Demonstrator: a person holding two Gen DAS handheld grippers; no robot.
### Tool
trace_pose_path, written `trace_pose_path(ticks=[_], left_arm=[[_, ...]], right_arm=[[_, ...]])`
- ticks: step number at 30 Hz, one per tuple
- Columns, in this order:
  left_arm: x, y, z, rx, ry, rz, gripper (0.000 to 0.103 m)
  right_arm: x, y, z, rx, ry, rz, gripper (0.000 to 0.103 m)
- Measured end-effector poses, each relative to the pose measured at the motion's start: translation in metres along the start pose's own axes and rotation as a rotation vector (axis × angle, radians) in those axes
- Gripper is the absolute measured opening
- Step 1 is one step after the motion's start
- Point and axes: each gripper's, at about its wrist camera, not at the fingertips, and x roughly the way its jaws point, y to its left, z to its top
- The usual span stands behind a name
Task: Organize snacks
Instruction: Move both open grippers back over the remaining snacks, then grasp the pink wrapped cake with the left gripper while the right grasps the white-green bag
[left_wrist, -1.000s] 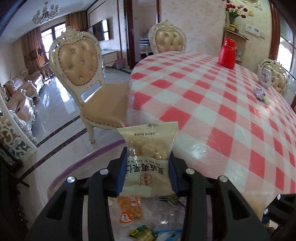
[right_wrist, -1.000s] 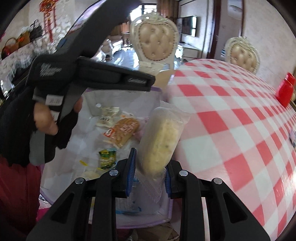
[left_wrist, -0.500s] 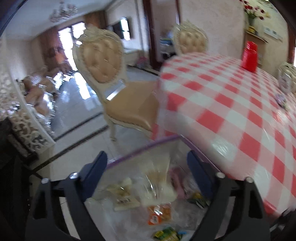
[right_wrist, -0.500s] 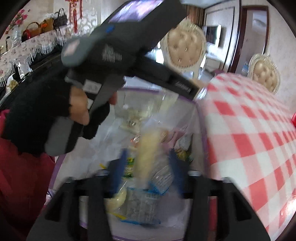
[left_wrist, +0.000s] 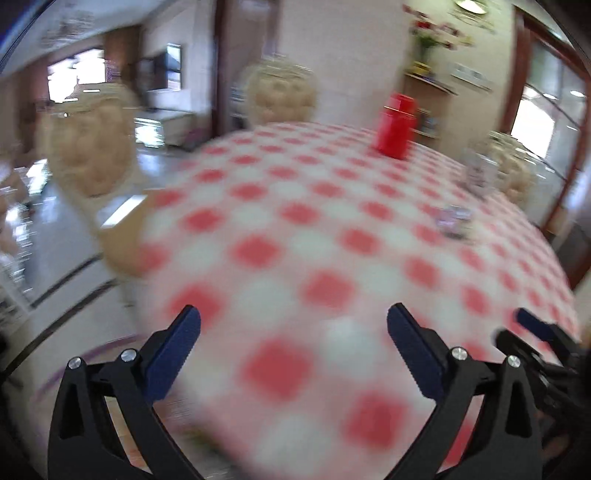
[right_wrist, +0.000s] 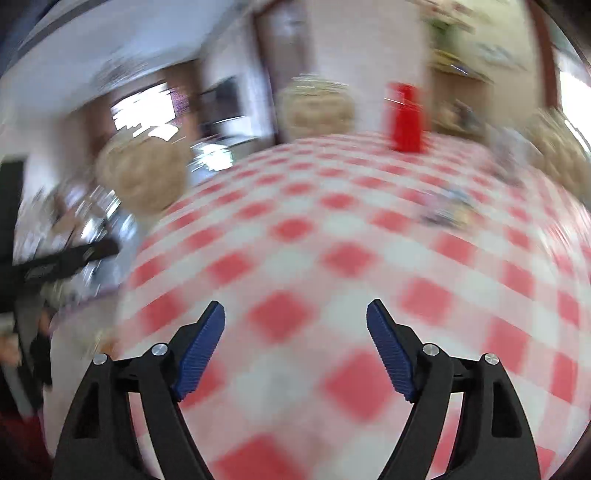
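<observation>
left gripper (left_wrist: 293, 325) fingers spread, empty | right gripper (right_wrist: 295, 317) same | we see snack packets (left_wrist: 452, 220) left on bench (left_wrist: 295, 240)

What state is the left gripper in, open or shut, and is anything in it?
Open and empty. The left gripper has its blue pads spread wide, with only the blurred checked tablecloth showing between them.
</observation>
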Motion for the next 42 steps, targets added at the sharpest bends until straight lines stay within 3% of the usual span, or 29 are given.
trace_pose_path(ticks=[3, 6, 9, 13, 15, 18, 23, 26, 27, 28, 29, 30, 32, 37, 42], left_arm=[[0.059, -0.067, 0.028, -0.004, 0.065, -0.152, 0.101], [0.115, -0.113, 0.043, -0.017, 0.101, -0.18, 0.101], [0.168, -0.151, 0.058, -0.047, 0.107, -0.162, 0.101], [0.223, -0.193, 0.082, -0.081, 0.117, -0.157, 0.101], [0.241, -0.211, 0.093, -0.057, 0.108, -0.144, 0.101], [0.269, -0.237, 0.112, -0.033, 0.094, -0.125, 0.101], [0.317, -0.269, 0.127, 0.039, 0.159, -0.035, 0.101], [0.331, -0.272, 0.124, 0.081, 0.193, -0.009, 0.1], [0.334, -0.271, 0.121, 0.1, 0.205, -0.005, 0.093], [0.331, -0.272, 0.12, 0.132, 0.193, -0.007, 0.078], [0.327, -0.27, 0.12, 0.149, 0.184, -0.003, 0.046], [0.322, -0.266, 0.118, 0.159, 0.181, -0.002, 0.029], [0.311, -0.25, 0.112, 0.153, 0.192, -0.041, 0.029], [0.269, -0.201, 0.089, 0.122, 0.172, -0.035, 0.028], [0.242, -0.146, 0.074, 0.006, 0.136, -0.099, 0.028]], right_arm=[[0.013, -0.063, 0.014, 0.082, 0.014, -0.092, 0.08], [0.03, -0.122, 0.024, 0.174, 0.035, -0.143, 0.08], [0.043, -0.157, 0.031, 0.241, 0.035, -0.153, 0.08], [0.054, -0.199, 0.037, 0.347, -0.048, -0.122, 0.079], [0.059, -0.205, 0.036, 0.388, -0.005, -0.145, 0.078], [0.053, -0.199, 0.034, 0.353, -0.019, -0.172, 0.077], [0.048, -0.207, 0.032, 0.381, -0.02, -0.14, 0.077], [0.044, -0.211, 0.031, 0.397, -0.029, -0.139, 0.077], [0.043, -0.21, 0.031, 0.389, -0.029, -0.145, 0.077], [0.044, -0.208, 0.03, 0.377, -0.024, -0.151, 0.077], [0.045, -0.207, 0.029, 0.366, -0.019, -0.154, 0.077], [0.046, -0.207, 0.029, 0.361, -0.016, -0.157, 0.077], [0.046, -0.208, 0.027, 0.359, -0.017, -0.162, 0.077], [0.046, -0.203, 0.028, 0.343, -0.025, -0.176, 0.076], [0.078, -0.194, 0.054, 0.258, 0.016, -0.187, 0.076]])
